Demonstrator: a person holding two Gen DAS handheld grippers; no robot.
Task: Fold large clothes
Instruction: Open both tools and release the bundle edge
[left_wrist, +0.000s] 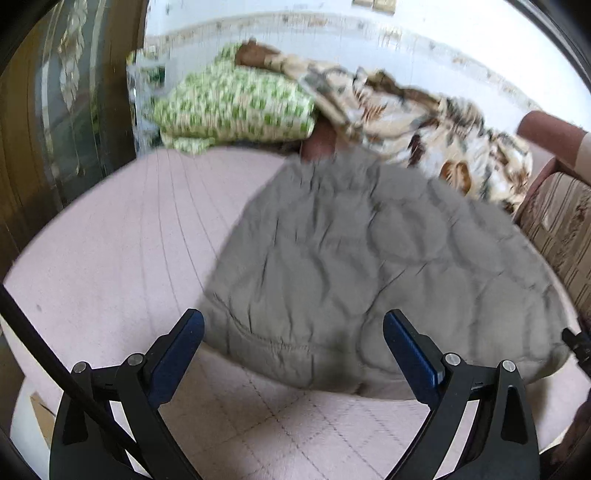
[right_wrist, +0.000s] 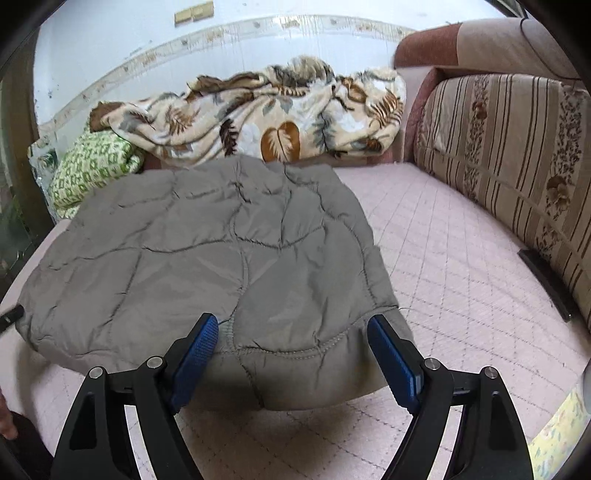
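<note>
- Garment count: one grey quilted jacket (left_wrist: 351, 266) is the only piece of clothing laid out, and it lies flat on the pink bed cover (left_wrist: 110, 258).
- Behind the quilted jacket there is one green-and-white patterned cushion (left_wrist: 236, 107) and one beige blanket with a leaf print (right_wrist: 266, 114); the two touch each other at the far side of the bed.
- One sofa back with brown stripes (right_wrist: 517, 147) stands along the right side of the bed.
- Two pairs of tongs are visible, one in each view, and each has two blue pads.
- The left tongs (left_wrist: 293, 354) are released: the pads stand wide apart above the near edge of the jacket, and nothing is between them that they press on.
- The right tongs (right_wrist: 293, 354) are also released, with the pads wide apart; the near hem of the jacket shows in the gap, but the pads do not pinch it.
- The jacket is puffy, with curved stitched lines that divide it into rounded panels, and many small wrinkles cross the fabric.
- Its near edge has a thick stitched hem, and this edge curls a little upward from the bed cover and throws a shadow under it.
- The left wrist view is blurred, so fine detail of the far edge of the jacket cannot be told there.
</note>
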